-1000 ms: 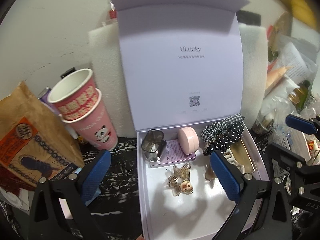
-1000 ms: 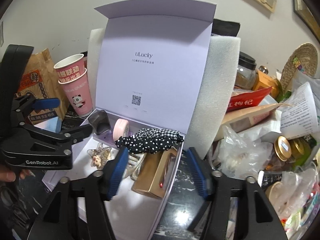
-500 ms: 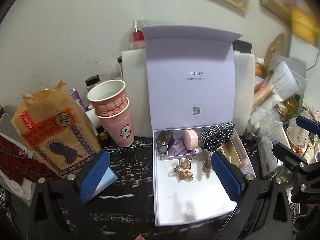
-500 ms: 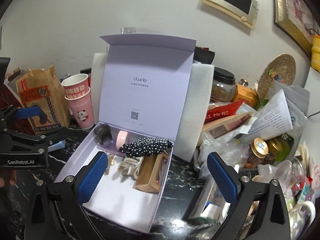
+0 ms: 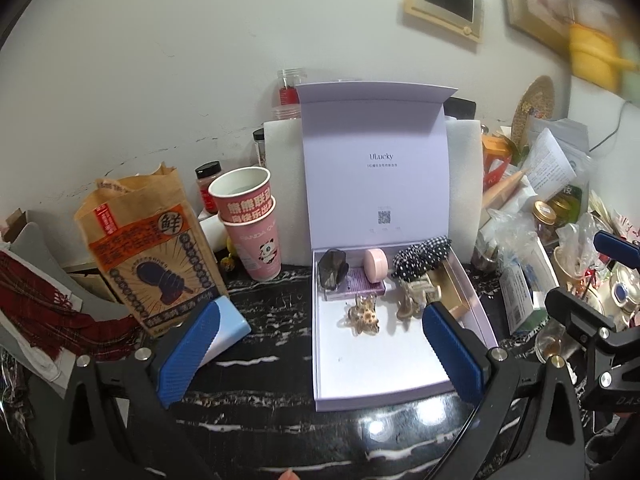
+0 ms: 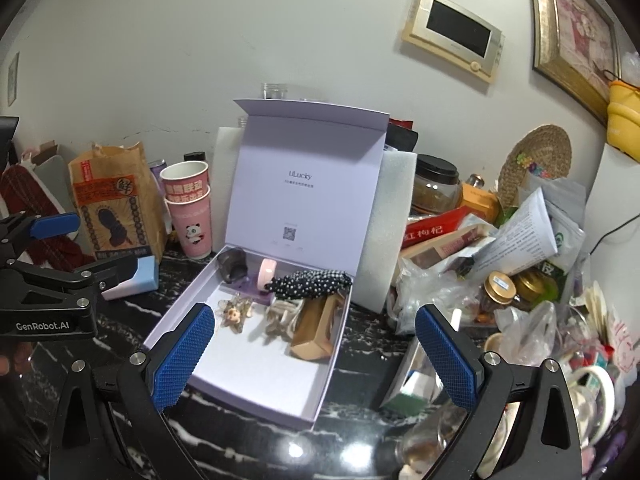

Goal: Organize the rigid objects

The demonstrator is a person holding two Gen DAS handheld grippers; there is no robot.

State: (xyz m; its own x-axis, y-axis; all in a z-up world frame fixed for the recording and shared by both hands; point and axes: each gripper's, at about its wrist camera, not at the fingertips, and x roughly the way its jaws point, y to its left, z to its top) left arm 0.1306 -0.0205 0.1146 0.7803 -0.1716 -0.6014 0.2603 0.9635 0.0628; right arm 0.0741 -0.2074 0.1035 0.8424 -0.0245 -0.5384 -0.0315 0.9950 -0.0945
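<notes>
I have both grippers pulled back from the lavender box [image 5: 400, 392], which sits open on the dark marbled desk [image 5: 260, 380] with its lid standing upright against white foam. My left gripper [image 5: 320, 344] is released, its fingers spread wide with nothing between them; in its view the box floor fills the centre and right of the frame, so the right blue pad overlaps the box's right wall while the left pad sits over a light blue block [image 5: 228, 332] outside the box. My right gripper [image 6: 316, 360] has just been opening and now stands fully spread and empty; the box lies centre-left in its view.

Inside, everything is packed toward the far end near the lid: a smoky grey claw clip [image 5: 333, 270], a round pink case [image 5: 375, 266] standing on edge on a purple card, a black polka-dot scrunchie [image 5: 420, 254], a leopard-print clip [image 5: 363, 315], a beige claw clip [image 5: 414, 296], and a tan carton [image 6: 316, 326] lying along the right wall, its long axis running front to back. The near half of the box floor is bare.

I judge the packing nearly finished. The lid's hinge runs across the frame beyond the contents, straight ahead of both grippers; the left one looks squarest to it
</notes>
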